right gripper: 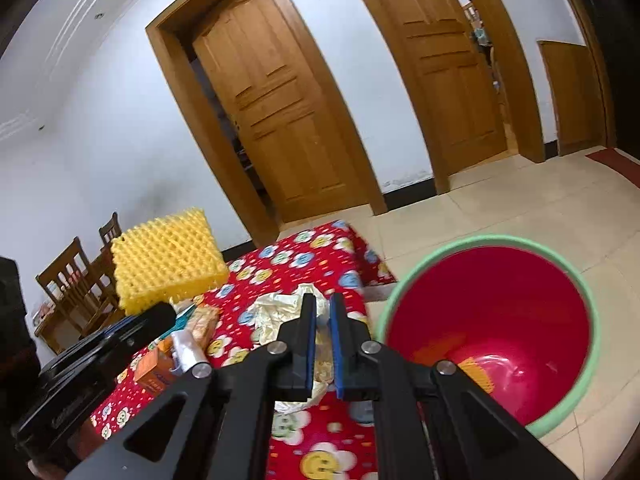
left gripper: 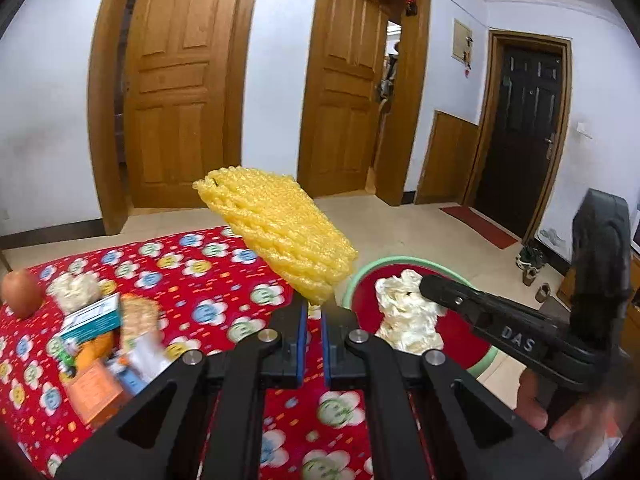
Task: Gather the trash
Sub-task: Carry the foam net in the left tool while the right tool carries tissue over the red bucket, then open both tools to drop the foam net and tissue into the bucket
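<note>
Red flowery tablecloth [left gripper: 192, 280] fills the lower left, where the left gripper [left gripper: 314, 312] pinches the corner of a squishy, featherlight yellow foam net [left gripper: 280, 236] mid-frame, and the right gripper [right gripper: 322, 320] clamps crumpled white plastic [right gripper: 276, 308] beside the red bin [right gripper: 492, 320].

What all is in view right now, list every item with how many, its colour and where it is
Foam net: one, yellow, lifted above the table in the left gripper.
Crumpled wrapper: one, cream, pinched in the right gripper.
Bin: one, red with green rim, on the floor beside the table.
Tablecloth: one, red with flowers, covering the table.
Apple: one, reddish, table's far left.
Boxes and packets: several, mixed colours, left of table.
Doors: two wooden, one dark, behind.
Left gripper: black.
Right gripper: black.
</note>
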Demonstrator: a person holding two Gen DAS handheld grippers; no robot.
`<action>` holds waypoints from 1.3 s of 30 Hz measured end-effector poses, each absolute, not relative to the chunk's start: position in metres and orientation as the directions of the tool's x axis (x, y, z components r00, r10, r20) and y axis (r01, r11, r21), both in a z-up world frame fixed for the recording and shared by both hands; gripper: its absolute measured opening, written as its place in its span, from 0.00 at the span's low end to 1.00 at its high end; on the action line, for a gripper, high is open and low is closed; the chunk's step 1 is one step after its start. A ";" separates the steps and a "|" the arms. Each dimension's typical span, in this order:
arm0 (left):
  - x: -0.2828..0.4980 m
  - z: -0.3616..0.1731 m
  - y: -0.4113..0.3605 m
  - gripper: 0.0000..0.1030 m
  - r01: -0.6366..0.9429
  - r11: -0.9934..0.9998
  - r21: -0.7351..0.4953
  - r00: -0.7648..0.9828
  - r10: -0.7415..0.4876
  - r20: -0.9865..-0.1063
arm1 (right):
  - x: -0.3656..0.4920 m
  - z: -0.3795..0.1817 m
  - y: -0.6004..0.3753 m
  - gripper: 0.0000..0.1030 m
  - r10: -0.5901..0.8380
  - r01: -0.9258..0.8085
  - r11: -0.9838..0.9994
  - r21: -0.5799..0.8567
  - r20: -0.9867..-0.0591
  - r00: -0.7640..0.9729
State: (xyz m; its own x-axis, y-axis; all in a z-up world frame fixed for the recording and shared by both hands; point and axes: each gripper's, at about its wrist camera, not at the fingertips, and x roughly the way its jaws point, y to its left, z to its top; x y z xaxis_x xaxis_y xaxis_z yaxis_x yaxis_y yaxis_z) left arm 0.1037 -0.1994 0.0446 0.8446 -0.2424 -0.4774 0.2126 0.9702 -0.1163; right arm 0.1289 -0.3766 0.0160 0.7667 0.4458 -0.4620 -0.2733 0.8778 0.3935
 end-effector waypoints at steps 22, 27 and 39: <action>0.148 -0.015 -0.318 0.04 0.435 0.884 -0.172 0.686 -0.449 -0.573 | 0.137 -0.024 -0.503 0.08 0.258 0.021 0.899 0.438 -0.566 0.783; 0.147 -0.016 -0.317 0.04 0.435 0.881 -0.187 0.683 -0.458 -0.569 | 0.142 -0.025 -0.488 0.08 0.245 0.016 0.915 0.402 -0.588 0.771; 0.137 -0.010 -0.318 0.04 0.456 0.875 -0.163 0.693 -0.465 -0.551 | 0.146 -0.036 -0.462 0.08 0.223 -0.020 0.950 0.312 -0.630 0.744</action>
State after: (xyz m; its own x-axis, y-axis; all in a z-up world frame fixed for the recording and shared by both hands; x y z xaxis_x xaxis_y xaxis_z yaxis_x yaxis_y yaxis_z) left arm 0.1366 -0.3183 -0.0104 0.6928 -0.4646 -0.5515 0.4565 0.8746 -0.1633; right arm 0.1465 -0.4617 -0.0362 0.7437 0.2228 -0.6303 -0.0200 0.9498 0.3121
